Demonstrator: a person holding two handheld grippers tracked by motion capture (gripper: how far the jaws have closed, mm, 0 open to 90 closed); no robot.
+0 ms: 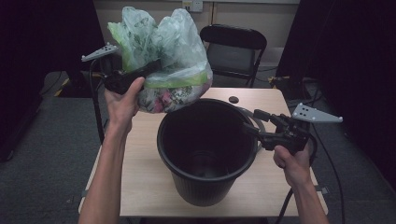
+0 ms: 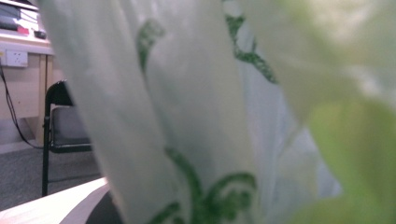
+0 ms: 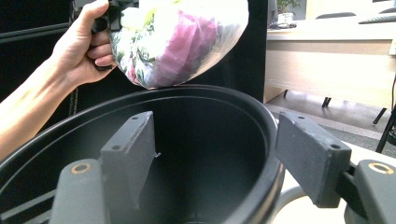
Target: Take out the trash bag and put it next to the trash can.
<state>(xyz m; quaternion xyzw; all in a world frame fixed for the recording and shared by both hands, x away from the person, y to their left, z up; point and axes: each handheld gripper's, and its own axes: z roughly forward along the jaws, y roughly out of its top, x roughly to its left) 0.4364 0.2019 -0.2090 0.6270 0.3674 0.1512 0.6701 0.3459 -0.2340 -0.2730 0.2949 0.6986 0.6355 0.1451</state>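
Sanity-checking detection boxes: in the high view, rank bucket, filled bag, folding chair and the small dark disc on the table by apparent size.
1. black bucket
2. filled bag, close behind
3. folding chair, farther from the camera, so its true size is unsure
4. dark disc

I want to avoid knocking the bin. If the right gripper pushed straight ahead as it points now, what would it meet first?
The black bin's rim, most likely. The right gripper is open, one jaw inside the wall and one outside, so the rim would run deeper into the gap until it met the gripper's body. The bag hangs higher.

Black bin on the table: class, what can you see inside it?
The black bin looks empty as far as its dark inner wall and floor show. Part of the floor is too dark to judge. The filled plastic bag hangs above its rim, not inside.
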